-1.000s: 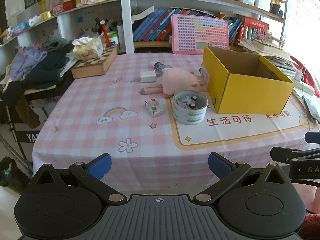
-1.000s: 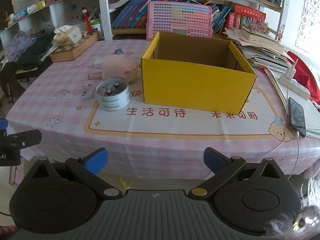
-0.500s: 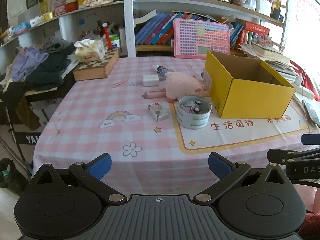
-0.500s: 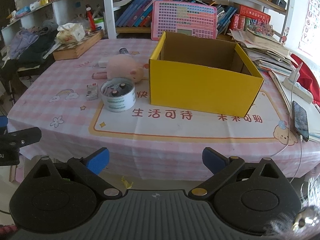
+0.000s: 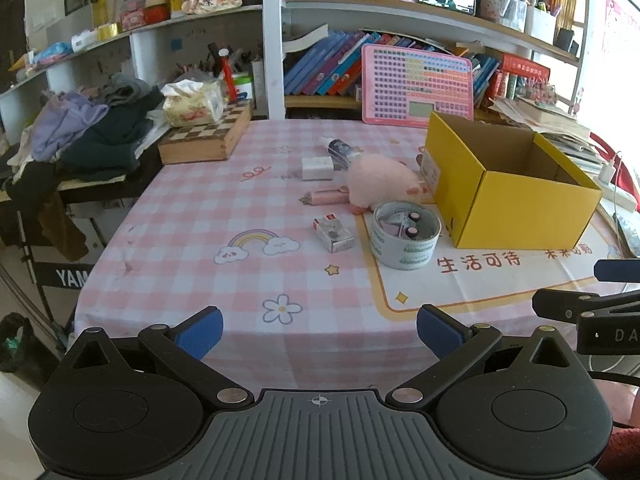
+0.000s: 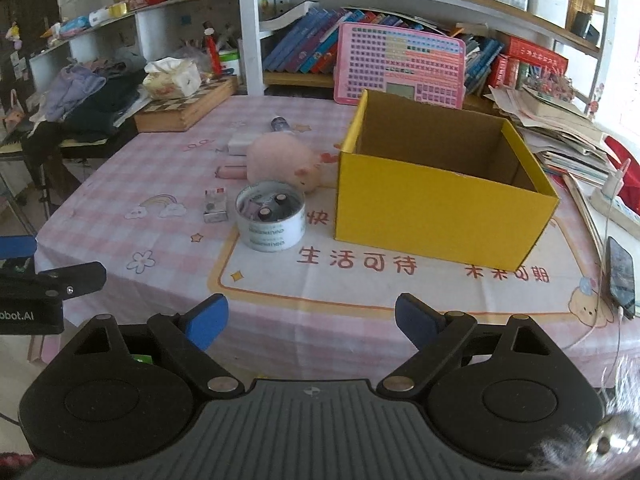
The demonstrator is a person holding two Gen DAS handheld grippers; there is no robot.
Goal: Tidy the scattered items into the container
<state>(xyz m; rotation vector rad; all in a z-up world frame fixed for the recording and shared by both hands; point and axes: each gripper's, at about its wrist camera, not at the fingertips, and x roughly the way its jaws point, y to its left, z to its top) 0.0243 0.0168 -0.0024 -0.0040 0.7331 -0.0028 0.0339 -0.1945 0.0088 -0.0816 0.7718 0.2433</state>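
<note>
An open yellow cardboard box (image 5: pixel 516 204) (image 6: pixel 436 204) stands on the table, with nothing visible inside it. Left of it lie a pink plush pig (image 5: pixel 380 184) (image 6: pixel 284 160), a roll of tape (image 5: pixel 406 240) (image 6: pixel 270 220) with small items in its core, a small flat packet (image 5: pixel 334 234) (image 6: pixel 215 206), a pink pen (image 5: pixel 326 197), a white block (image 5: pixel 317 168) and a small bottle (image 5: pixel 340 149). My left gripper (image 5: pixel 319 328) is open over the near table edge, holding nothing. My right gripper (image 6: pixel 311 318) also hangs at the near edge; its jaws are closing with nothing between them.
A wooden chessboard box (image 5: pixel 206 138) with a tissue pack sits at the far left corner. A pink keyboard toy (image 5: pixel 418 88) leans on the bookshelf behind. Papers and a power strip (image 6: pixel 612 204) crowd the right edge beside a phone (image 6: pixel 621 276). Clothes pile (image 5: pixel 88 132) lies left.
Both views have shifted slightly, with the table seen from a little farther back. The right gripper's fingers stand a bit narrower than before. Nothing on the table has moved.
</note>
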